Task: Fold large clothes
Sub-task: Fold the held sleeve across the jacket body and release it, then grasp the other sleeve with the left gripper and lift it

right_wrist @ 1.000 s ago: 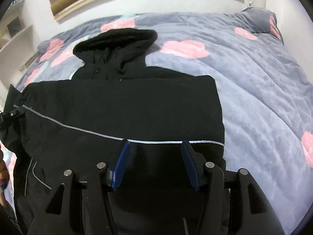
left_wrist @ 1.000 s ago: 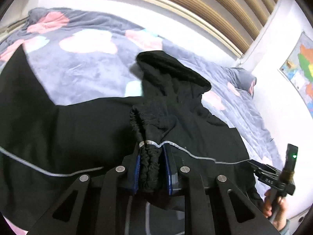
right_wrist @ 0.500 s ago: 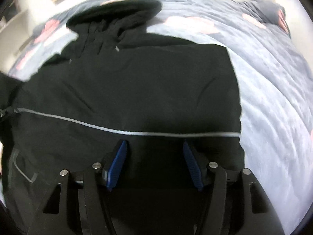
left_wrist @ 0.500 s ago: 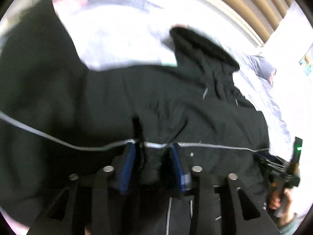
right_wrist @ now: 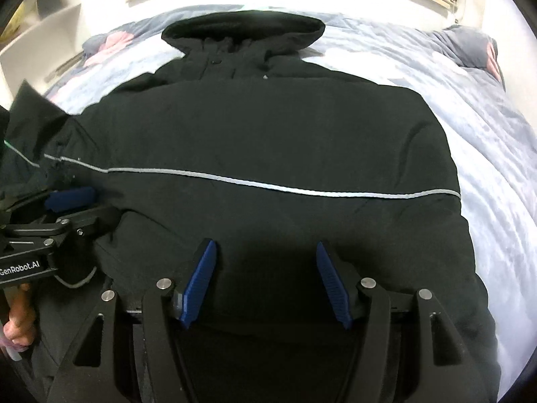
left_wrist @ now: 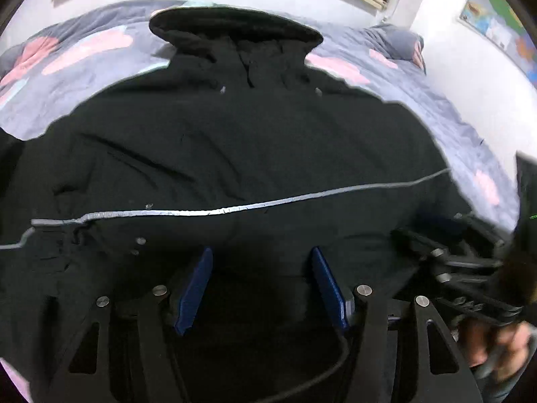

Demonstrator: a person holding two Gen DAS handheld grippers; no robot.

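Jacket: a big black jacket [left_wrist: 255,154] lies spread out flat on the bed. Its hood [left_wrist: 235,28] points to the far side, toward the wall.
Stripe: a thin silver stripe [left_wrist: 235,207] runs across the jacket from side to side. In the right wrist view the same stripe [right_wrist: 268,183] sits a little past the blue finger pads.
Bed cover: a gray-blue blanket [left_wrist: 419,100] with pink shapes lies under the jacket and shows around its top and sides.
Left gripper: the left gripper [left_wrist: 261,262] is over the near, lower part of the jacket. Its two blue pads [left_wrist: 194,288] are wide apart with nothing between them, so it has let go.
Right gripper: the right gripper [right_wrist: 266,268] is also over the near part of the jacket. Its pads [right_wrist: 332,285] are spread apart and hold nothing.
Side by side: in the right wrist view, the left gripper [right_wrist: 72,206] shows at the left edge, lying on the jacket's left side.
Wall: a colorful map [left_wrist: 496,23] hangs on the wall at the right.
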